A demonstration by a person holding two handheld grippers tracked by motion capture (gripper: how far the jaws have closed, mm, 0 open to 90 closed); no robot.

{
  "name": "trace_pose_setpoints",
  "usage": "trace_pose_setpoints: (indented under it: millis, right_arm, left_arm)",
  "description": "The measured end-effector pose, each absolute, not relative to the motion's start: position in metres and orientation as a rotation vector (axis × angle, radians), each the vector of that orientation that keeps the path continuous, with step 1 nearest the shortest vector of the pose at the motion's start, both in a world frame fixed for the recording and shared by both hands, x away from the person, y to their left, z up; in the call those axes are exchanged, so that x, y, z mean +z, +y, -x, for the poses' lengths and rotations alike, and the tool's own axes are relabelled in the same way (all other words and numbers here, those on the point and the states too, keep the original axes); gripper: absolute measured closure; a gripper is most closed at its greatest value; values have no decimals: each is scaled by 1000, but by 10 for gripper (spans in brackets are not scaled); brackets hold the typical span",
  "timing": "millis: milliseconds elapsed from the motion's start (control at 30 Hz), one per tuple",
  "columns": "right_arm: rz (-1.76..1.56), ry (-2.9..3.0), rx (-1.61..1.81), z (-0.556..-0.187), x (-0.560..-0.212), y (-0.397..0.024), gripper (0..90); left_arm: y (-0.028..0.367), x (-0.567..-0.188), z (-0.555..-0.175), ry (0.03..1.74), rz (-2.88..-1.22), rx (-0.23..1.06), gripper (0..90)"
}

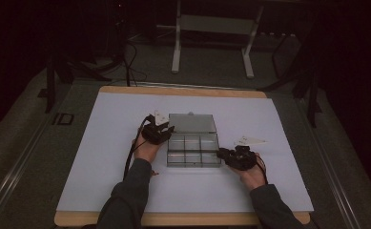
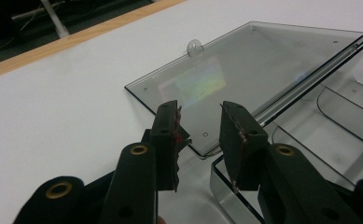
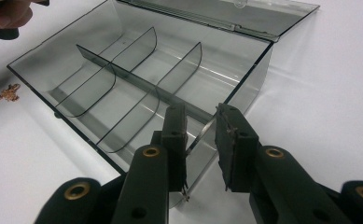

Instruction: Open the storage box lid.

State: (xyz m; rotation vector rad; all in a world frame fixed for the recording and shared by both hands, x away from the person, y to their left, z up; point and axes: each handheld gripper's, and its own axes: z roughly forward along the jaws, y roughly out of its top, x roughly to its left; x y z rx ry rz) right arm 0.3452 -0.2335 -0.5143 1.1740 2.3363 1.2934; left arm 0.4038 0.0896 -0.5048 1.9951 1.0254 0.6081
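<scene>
On the white table (image 1: 102, 157), the clear compartment box (image 1: 193, 150) is seen at centre with its lid (image 1: 191, 123) already folded back flat, its empty compartments yet to be filled, flanked by the unclenched, empty left gripper (image 2: 198, 122) and right gripper (image 3: 201, 125), whose parted jaws straddle a corner wall.

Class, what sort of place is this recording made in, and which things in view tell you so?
Probably a dim lab or workshop set up for recording: a white work mat on a wooden table, a metal stand behind it, and cables across the floor.
</scene>
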Motion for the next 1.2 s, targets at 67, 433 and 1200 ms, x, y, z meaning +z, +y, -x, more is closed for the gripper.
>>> trace_pose_setpoints:
  millis: [67,433,1200]
  right_arm:
    - [-1174,2336,1294,-345,-514,-234,740]
    - [-1171,2336,1292,-346,-514,-233,739]
    - [-1170,2337,1290,-346,-514,-233,737]
  left_arm:
    - [90,-504,-404,1026,-1994,609,674]
    - [98,-501,-401,1038,-1974,598,662]
    - [118,-486,-387,1056,-1947,577,649]
